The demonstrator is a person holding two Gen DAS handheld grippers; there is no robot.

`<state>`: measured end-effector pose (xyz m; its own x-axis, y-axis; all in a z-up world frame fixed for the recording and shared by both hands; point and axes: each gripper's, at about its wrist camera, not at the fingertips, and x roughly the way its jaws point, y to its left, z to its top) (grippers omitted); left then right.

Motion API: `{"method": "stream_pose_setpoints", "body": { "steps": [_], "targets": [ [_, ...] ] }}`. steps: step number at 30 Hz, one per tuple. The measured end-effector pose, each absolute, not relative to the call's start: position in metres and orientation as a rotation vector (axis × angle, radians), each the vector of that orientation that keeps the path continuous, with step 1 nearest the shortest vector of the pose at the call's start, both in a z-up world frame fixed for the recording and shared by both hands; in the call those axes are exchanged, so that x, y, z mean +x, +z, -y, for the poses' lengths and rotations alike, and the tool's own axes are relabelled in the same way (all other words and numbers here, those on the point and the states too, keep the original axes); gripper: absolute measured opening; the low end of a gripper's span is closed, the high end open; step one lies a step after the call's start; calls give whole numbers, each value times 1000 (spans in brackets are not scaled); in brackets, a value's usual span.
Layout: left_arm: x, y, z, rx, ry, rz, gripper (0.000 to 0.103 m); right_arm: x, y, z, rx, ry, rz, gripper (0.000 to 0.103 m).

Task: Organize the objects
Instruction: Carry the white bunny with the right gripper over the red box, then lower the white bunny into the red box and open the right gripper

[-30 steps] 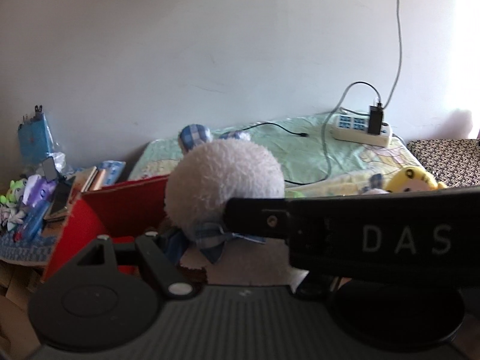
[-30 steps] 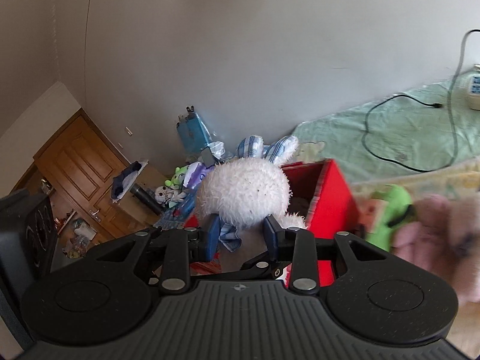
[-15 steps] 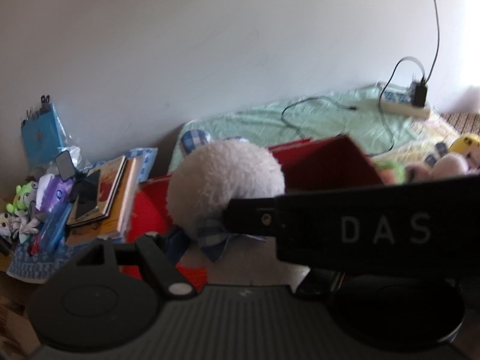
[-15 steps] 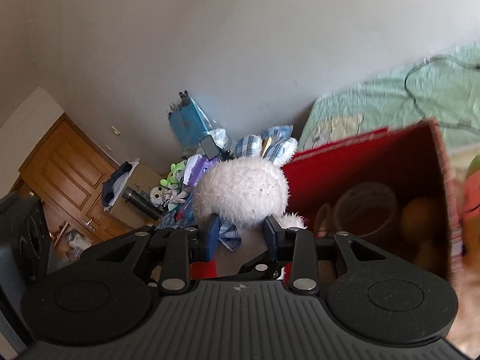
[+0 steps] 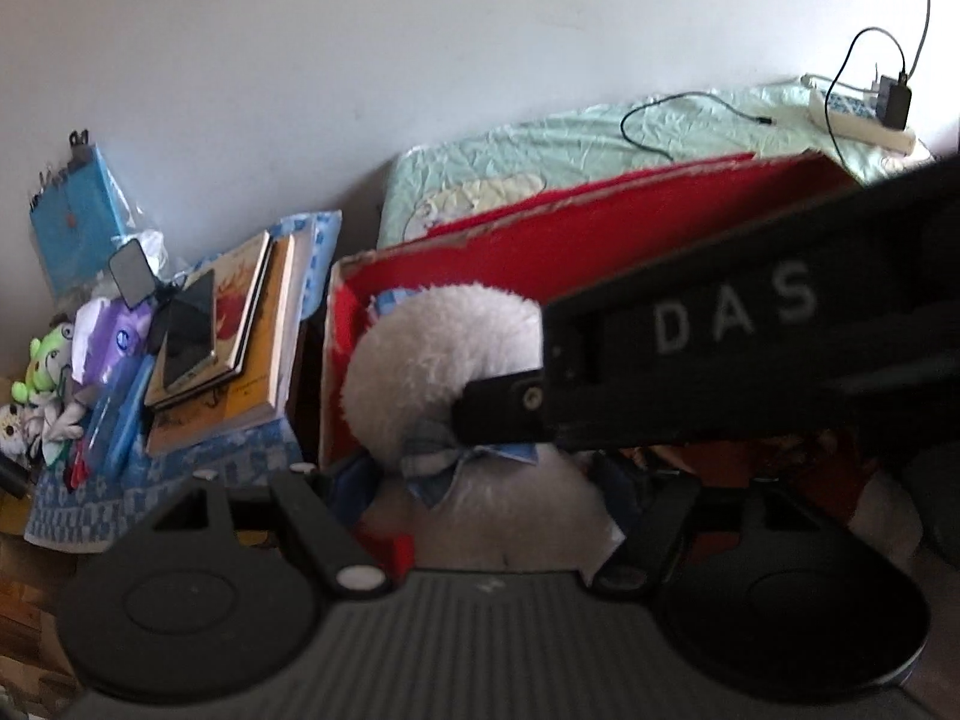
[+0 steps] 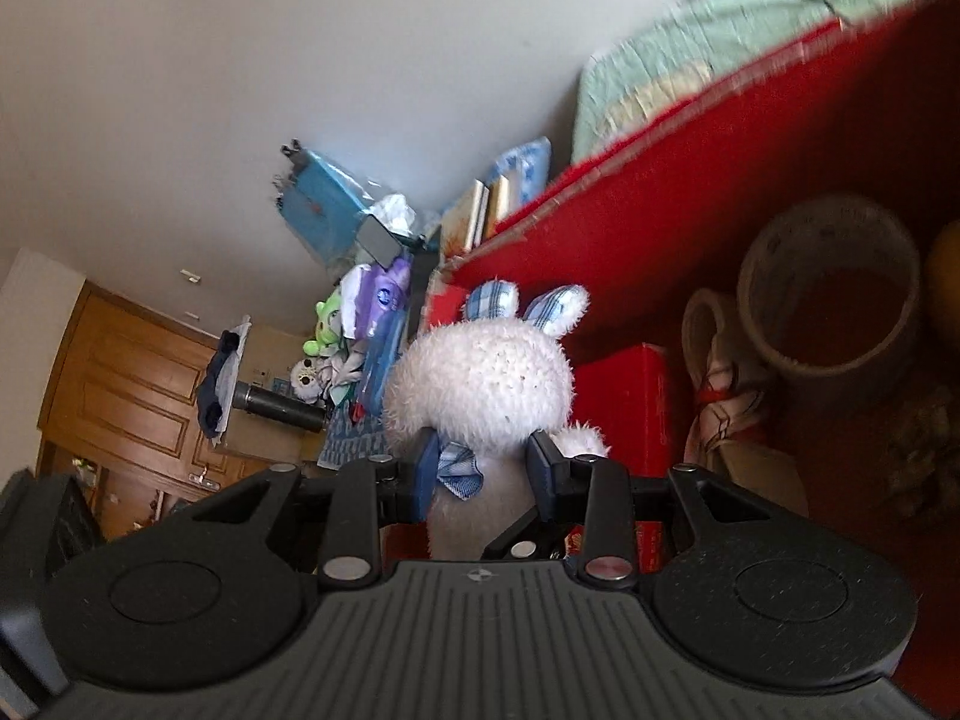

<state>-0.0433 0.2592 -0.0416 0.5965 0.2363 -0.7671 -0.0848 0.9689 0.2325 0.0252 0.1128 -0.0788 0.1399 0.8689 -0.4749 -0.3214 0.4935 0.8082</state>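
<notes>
1. Right hand-held gripper has its two blue fingers closed against the neck of the white plush rabbit, just under the round head, beside the blue checked bow.
2. The rabbit stands upright in the grip, with its checked ears pointing away from the camera, toward the near left corner of the red box.
3. The rabbit hangs above the open red box, and a roll of tape lies deeper inside, to the right.
4. Left hand-held gripper is just behind the same rabbit; its jaws stand wide apart and I cannot tell whether they touch the plush.
5. I judge that the coming move is straight down into the box, because the rabbit is already over the opening and the right hand carries it.
</notes>
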Motion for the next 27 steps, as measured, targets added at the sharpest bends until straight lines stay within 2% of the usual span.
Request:
{"method": "stream_pose_setpoints", "body": {
  "steps": [14, 19, 20, 24, 27],
  "targets": [
    [-43, -53, -258, 229, 154, -945, 76, 38, -94, -117, 613, 864, -1250, 37],
    [-46, -51, -257, 241, 162, -940, 81, 40, -96, -115, 601, 891, -1273, 37],
    [-48, -50, -257, 250, 176, -931, 85, 39, -95, -114, 597, 889, -1270, 38],
    [-51, -44, -255, 248, 183, -919, 87, 37, -91, -109, 602, 885, -1256, 44],
    [-51, -43, -252, 247, 200, -920, 88, 35, -85, -103, 596, 870, -1228, 44]
  ]
}}
